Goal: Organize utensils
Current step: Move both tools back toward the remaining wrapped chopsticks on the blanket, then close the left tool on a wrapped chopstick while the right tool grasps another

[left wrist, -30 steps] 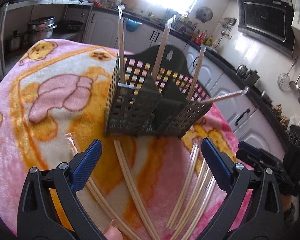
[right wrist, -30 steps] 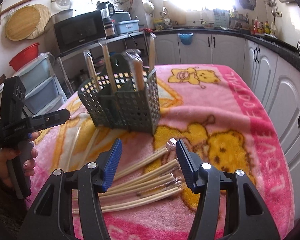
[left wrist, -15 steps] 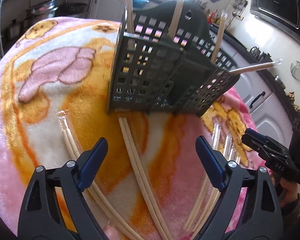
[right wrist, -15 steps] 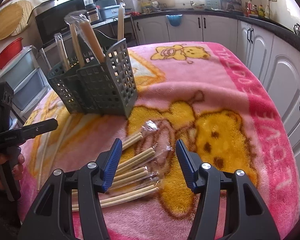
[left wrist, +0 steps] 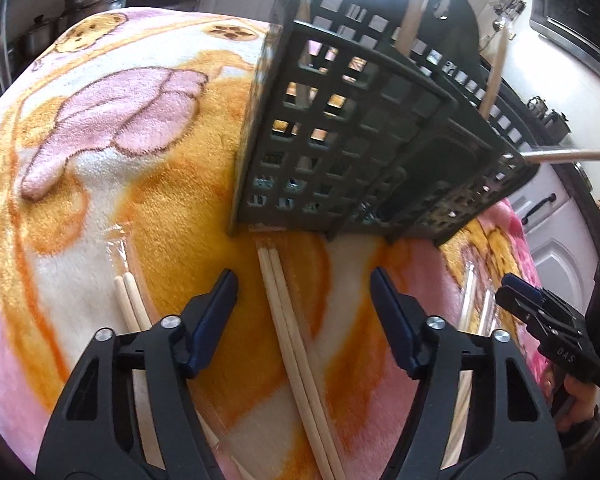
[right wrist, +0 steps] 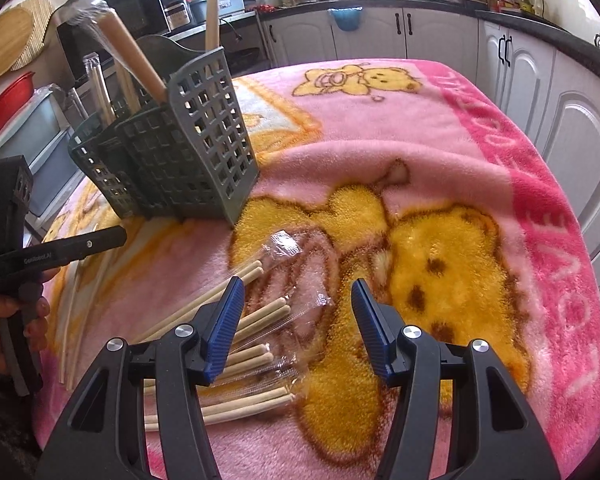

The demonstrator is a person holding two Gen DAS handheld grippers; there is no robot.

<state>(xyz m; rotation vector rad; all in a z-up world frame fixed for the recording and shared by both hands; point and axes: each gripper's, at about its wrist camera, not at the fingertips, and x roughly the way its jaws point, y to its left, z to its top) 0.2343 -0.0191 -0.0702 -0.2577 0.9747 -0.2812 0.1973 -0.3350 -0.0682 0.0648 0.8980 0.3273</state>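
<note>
A dark grey slotted utensil caddy stands on the pink and orange blanket, with wrapped chopstick pairs standing in it. My left gripper hovers over a chopstick pair lying in front of the caddy; its jaws are closing, with the pair between them but untouched. A second pair lies to the left. My right gripper hangs over the clear wrapper ends of several plastic-wrapped chopstick pairs; its jaws are closing too, and the pads touch nothing.
The blanket-covered table drops off toward white kitchen cabinets on the right. A microwave and storage bins stand behind the caddy. Each gripper shows in the other's view, held by a hand.
Both grippers have sunk toward the blanket and come nearer the caddy. The left jaws have narrowed markedly around the middle chopstick pair; the right jaws narrowed slightly over the wrapped pairs.
</note>
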